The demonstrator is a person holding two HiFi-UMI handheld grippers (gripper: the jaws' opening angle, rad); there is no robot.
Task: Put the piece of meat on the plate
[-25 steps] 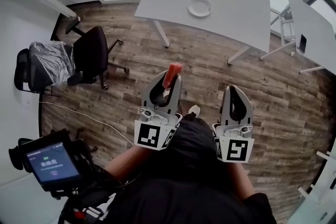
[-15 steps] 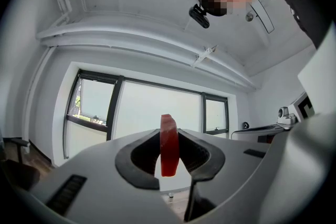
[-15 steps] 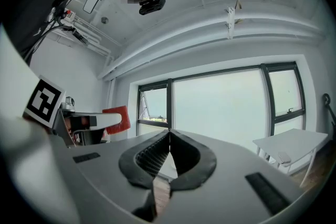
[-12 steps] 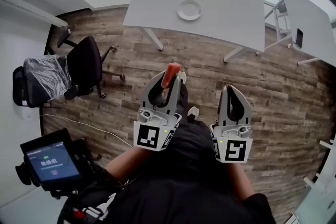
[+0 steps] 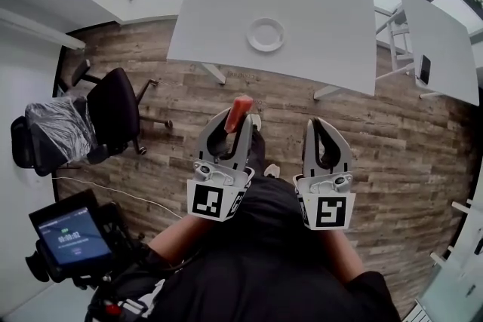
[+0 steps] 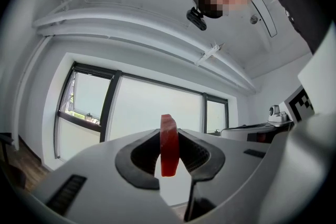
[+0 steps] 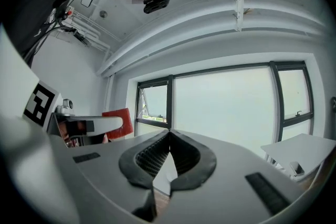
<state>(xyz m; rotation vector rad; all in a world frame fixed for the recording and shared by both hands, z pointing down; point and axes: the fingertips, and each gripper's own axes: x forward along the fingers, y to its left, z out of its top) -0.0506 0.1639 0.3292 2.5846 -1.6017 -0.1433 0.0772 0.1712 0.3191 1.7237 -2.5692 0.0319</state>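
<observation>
Evidently mid-carry, not yet at the drop. Clamping the piece of meat [image 5: 239, 111] on its 2 flat faces with the left tool [image 6: 169, 139], edge-on, with 1 red end poking out past the tips; probably gripped that way to leave a free end clear for laying down. Keeping the right tool [image 7: 169, 134] closed on nothing, tips together, just beside the left one and equally short of the plate [image 5: 266, 35]; likely parked there to stay out of the way, with 1 tool enough for this job.

Carried above the wooden floor [image 5: 392, 124], well short of the plate, with the near edge of the tabletop [image 5: 324, 19] in between. Sitting bare near the middle of that tabletop, with nothing on or beside the plate, hence an open approach from the near side.

Needed next, by the look of it: reaching forward past the tabletop edge, lowering the meat to just above the plate, then spreading the jaws. Worth guarding against: swinging or slipping of a thin slab apparently gripped near 1 end, and landing off the rim.
</observation>
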